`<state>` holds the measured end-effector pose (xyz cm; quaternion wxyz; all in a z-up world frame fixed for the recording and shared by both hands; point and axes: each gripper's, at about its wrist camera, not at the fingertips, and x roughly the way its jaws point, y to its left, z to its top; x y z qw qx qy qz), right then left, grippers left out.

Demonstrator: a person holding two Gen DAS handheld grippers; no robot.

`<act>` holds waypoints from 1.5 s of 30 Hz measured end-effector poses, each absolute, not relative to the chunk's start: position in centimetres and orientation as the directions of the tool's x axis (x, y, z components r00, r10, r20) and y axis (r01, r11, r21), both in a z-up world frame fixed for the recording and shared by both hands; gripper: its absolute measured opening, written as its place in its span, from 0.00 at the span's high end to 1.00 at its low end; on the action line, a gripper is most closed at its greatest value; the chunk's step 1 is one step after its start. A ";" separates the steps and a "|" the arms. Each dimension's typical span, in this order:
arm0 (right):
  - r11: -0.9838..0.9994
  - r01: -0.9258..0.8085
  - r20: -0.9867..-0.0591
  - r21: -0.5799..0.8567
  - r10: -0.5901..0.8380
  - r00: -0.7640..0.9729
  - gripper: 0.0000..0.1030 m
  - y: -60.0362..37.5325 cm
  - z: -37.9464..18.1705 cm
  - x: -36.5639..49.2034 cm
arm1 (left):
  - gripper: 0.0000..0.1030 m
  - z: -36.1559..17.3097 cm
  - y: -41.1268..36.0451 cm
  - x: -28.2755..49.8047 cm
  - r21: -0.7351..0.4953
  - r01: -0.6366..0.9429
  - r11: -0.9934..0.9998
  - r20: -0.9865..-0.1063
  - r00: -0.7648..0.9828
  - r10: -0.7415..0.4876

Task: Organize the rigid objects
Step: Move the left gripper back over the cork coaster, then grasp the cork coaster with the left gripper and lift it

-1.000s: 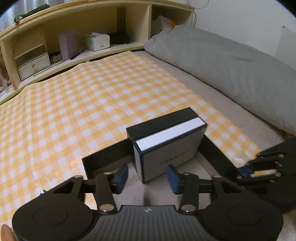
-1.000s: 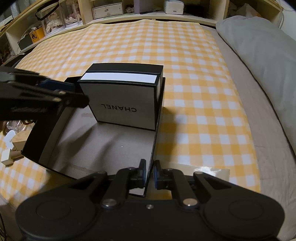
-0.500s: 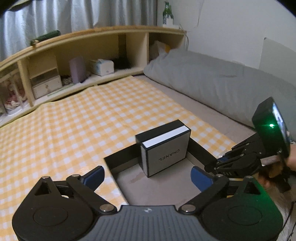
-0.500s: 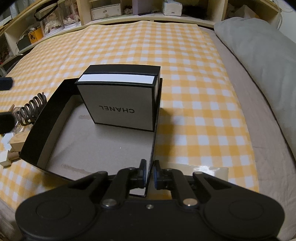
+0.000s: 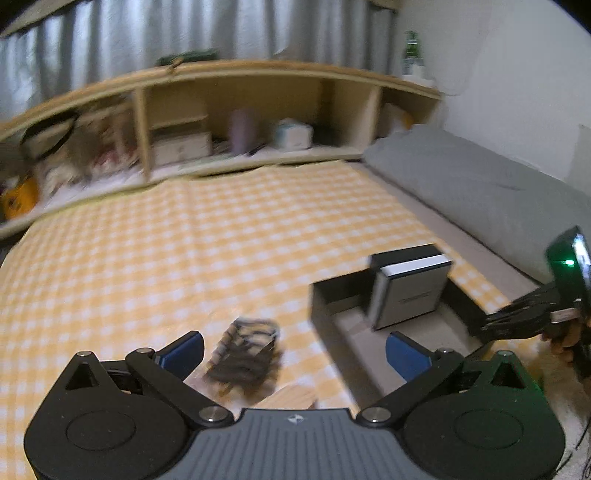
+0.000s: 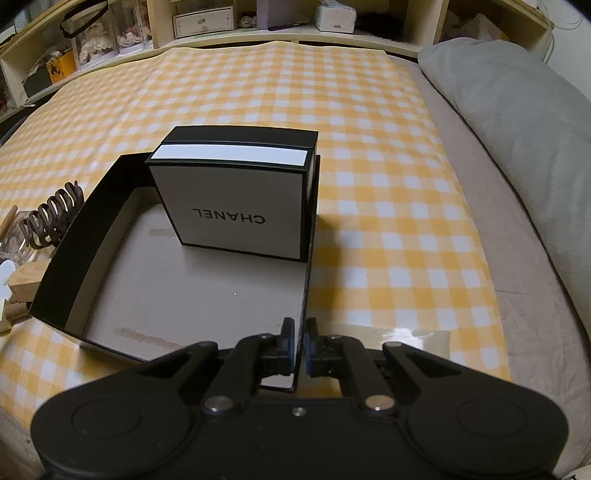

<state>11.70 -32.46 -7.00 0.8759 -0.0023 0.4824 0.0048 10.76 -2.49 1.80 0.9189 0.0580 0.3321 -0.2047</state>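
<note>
Pinching one tray (image 6: 92,229) wall, right fingers (image 6: 287,341); left fingers (image 5: 184,349) spread, one box (image 6: 236,206) inside.

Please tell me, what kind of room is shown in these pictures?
Most likely a bedroom: a long grey pillow lies beside the yellow-and-white checked cloth, with a curved wooden headboard shelf of small belongings and grey curtains behind.

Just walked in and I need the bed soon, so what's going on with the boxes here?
A person is tidying items into a shallow black tray on the checked cloth. The right gripper is clamped on the tray's near wall, steadying it. A white perfume box stands upright in its far corner. The left gripper is wide open and empty, above a brown hair claw lying beside the tray.
</note>
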 end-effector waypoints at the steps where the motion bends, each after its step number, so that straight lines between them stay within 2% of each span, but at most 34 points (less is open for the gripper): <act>1: 1.000 -0.007 -0.846 0.002 0.006 0.534 0.95 -32.5 -7.0 11.7 | 0.00 1.4 -1.7 10.9 -0.047 0.387 0.921 -0.646 0.691 -0.323; 6: 1.000 0.001 -0.853 0.004 0.003 0.522 0.95 -32.4 -7.2 11.8 | 0.00 -0.9 2.5 11.8 -0.210 0.200 0.957 -0.709 0.642 -0.290; 9: 1.000 0.004 -0.853 0.004 0.001 0.521 0.95 -32.4 -7.2 11.8 | 0.00 -2.1 4.4 12.7 -0.268 0.071 0.961 -0.745 0.617 -0.253; 23: 0.999 0.036 -0.854 0.013 -0.008 0.520 0.96 -32.4 -7.3 11.8 | 0.00 -5.5 10.8 19.0 -0.189 -0.252 0.949 -0.842 0.539 -0.024; 34: 0.999 0.037 -0.855 0.007 -0.013 0.518 0.96 -32.4 -7.3 11.9 | 0.00 -8.4 12.5 20.6 -0.283 -0.330 0.901 -0.860 0.503 -0.086; 45: 0.999 0.039 -0.857 -0.002 -0.022 0.515 0.96 -32.2 -7.3 11.9 | 0.01 -8.2 12.6 20.6 -0.301 -0.347 0.888 -0.833 0.549 -0.068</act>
